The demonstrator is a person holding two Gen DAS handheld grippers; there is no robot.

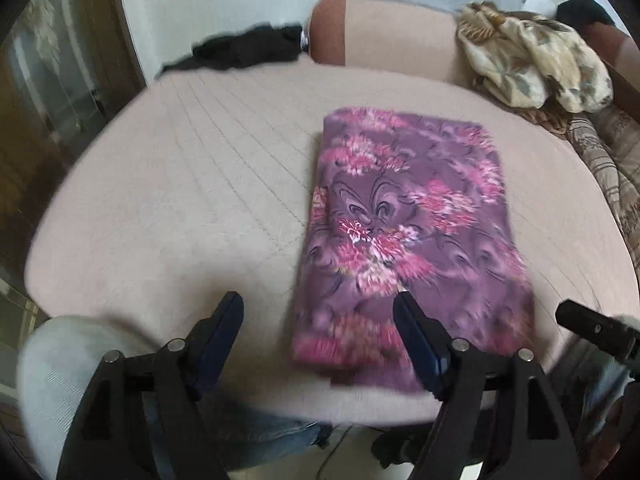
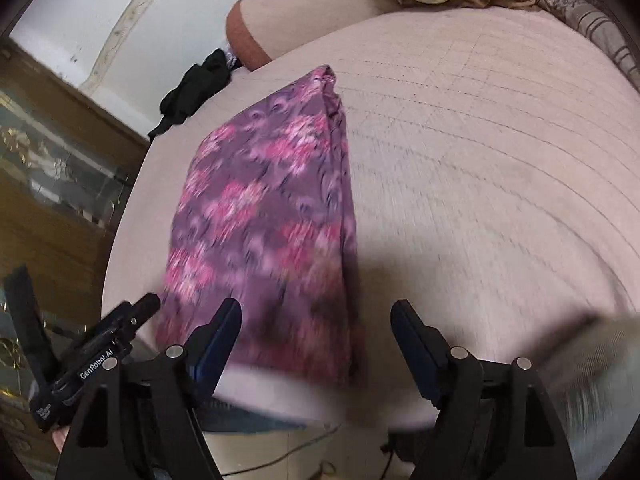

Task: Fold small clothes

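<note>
Grippers come first at the bottom of both views. The left gripper (image 1: 318,308) has its fingers spread wide and holds nothing; its right finger (image 1: 416,336) overlaps the near edge of the purple cloth (image 1: 408,232), though contact cannot be told through the blur. The right gripper (image 2: 316,316) is likewise spread wide and empty, its left finger (image 2: 218,336) over the cloth's near end.

Beyond the fingers, the cloth, purple with pink flowers, lies folded into a flat rectangle on the pale pink quilted cushion (image 1: 192,184), right of centre in the left wrist view and left of centre in the right wrist view (image 2: 264,216).

Farther back, a black garment (image 1: 248,50) sits at the cushion's far edge, upper left of centre. A rounded pink armrest (image 1: 384,36) stands behind, and a cream patterned bundle (image 1: 532,68) lies at upper right.
</note>
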